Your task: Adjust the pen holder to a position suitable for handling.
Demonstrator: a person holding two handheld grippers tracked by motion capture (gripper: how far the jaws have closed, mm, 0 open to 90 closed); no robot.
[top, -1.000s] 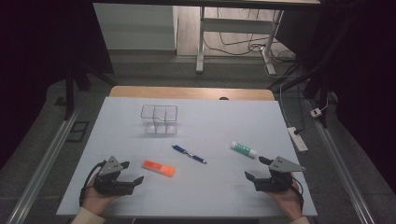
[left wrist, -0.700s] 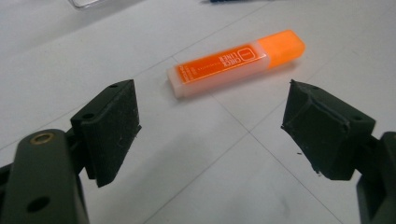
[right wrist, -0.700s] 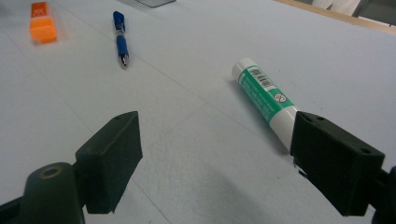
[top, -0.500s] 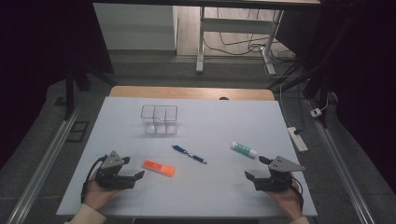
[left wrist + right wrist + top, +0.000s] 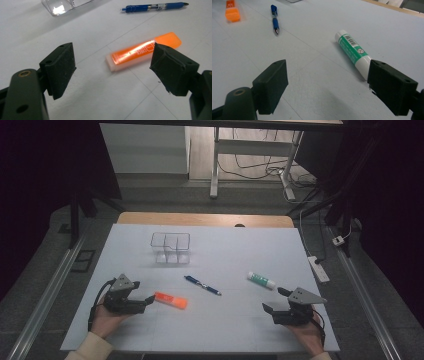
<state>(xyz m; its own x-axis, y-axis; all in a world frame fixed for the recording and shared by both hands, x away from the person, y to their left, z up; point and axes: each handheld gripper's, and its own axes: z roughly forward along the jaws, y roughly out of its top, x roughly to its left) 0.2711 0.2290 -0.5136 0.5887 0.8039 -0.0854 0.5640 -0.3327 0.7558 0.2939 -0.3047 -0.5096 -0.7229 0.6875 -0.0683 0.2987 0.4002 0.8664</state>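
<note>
An orange highlighter point(image 5: 170, 300) lies on the white table top point(image 5: 230, 250), just right of my open left gripper point(image 5: 145, 300). In the left gripper view the highlighter point(image 5: 142, 50) lies between and just beyond the jaws of that gripper point(image 5: 113, 53), untouched. A blue pen point(image 5: 202, 285) lies at the middle, and a green-and-white glue stick point(image 5: 261, 280) to the right. My right gripper point(image 5: 274, 301) rests open near the front right edge. In the right gripper view the glue stick point(image 5: 352, 47) lies just ahead of that gripper's point(image 5: 328, 66) right jaw. A clear divided container point(image 5: 170, 247) stands farther back.
The pen point(image 5: 155, 6) and the container point(image 5: 60, 5) lie beyond the highlighter. From the right gripper, the pen point(image 5: 274, 21) and the highlighter point(image 5: 232, 11) are far off to the left. A power strip point(image 5: 320, 269) lies on the floor right of the table.
My left gripper has moved forward and a little right, closer to the orange highlighter. The right gripper and the objects have stayed where they were.
</note>
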